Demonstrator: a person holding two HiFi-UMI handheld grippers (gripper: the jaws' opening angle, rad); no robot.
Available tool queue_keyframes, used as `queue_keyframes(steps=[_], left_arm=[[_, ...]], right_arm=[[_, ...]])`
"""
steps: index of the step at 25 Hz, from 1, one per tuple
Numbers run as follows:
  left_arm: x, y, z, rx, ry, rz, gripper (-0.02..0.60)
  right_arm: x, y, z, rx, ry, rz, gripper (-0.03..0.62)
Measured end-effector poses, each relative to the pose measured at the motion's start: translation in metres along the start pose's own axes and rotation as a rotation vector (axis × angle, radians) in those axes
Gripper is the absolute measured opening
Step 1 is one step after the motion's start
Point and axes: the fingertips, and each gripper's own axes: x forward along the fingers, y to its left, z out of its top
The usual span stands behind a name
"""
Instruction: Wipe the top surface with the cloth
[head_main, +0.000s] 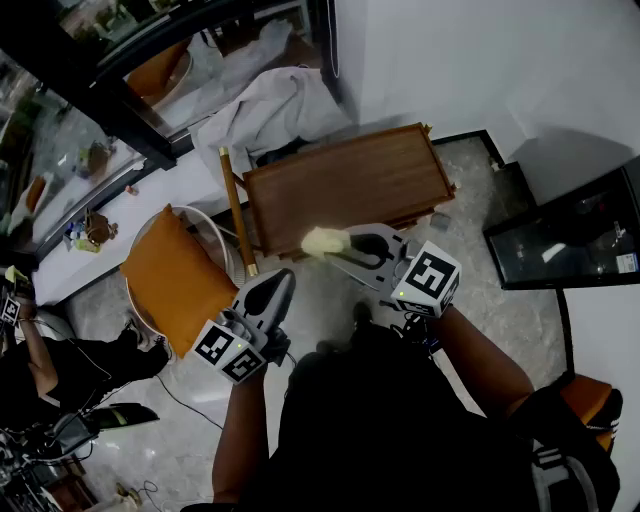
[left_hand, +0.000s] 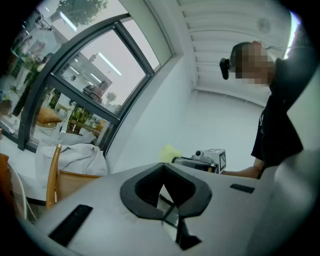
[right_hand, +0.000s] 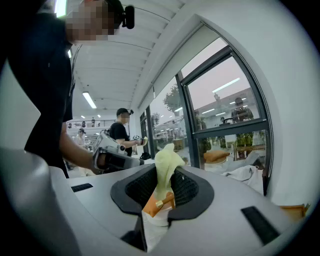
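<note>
2 grippers are held up in front of a wooden worktop (head_main: 350, 185). The right gripper (head_main: 345, 247) has its jaws closed on a pale yellow cloth (head_main: 322, 241), whose free end sticks out past the jaw tips over the worktop's near edge. The left gripper (head_main: 283, 280) has its jaws together with nothing between them and hangs just off the worktop's near left corner. 1 orange cushion (head_main: 170, 275) lies on a white chair (head_main: 200, 215) to the left, and a white sheet (head_main: 270, 110) is heaped behind the worktop.
</note>
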Motion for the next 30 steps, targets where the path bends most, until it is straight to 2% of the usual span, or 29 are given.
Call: queue_keyframes(steps=[5, 8, 14, 21, 25, 30], left_arm=[[0.034, 0.012, -0.005, 0.021, -0.018, 0.046, 0.012], [0.041, 0.022, -0.014, 0.035, 0.01, 0.069, 0.012], [0.046, 0.048, -0.015, 0.011, 0.022, 0.117, 0.012], [0.041, 0.077, -0.013, 0.011, 0.049, 0.212, 0.012], [0.023, 0.109, -0.01, -0.019, 0.041, 0.298, 0.012], [0.021, 0.176, -0.001, -0.084, 0.054, 0.33, 0.012]], right_arm=[[-0.008, -0.027, -0.015, 0.016, 0.017, 0.005, 0.089], [-0.01, -0.033, -0.025, 0.044, 0.029, -0.017, 0.088], [-0.004, -0.044, -0.033, 0.091, 0.049, -0.039, 0.089], [0.015, -0.077, -0.05, 0.234, 0.05, -0.025, 0.089], [0.045, -0.096, -0.063, 0.322, 0.073, -0.05, 0.089], [0.106, -0.13, -0.065, 0.316, 0.12, -0.059, 0.089]])
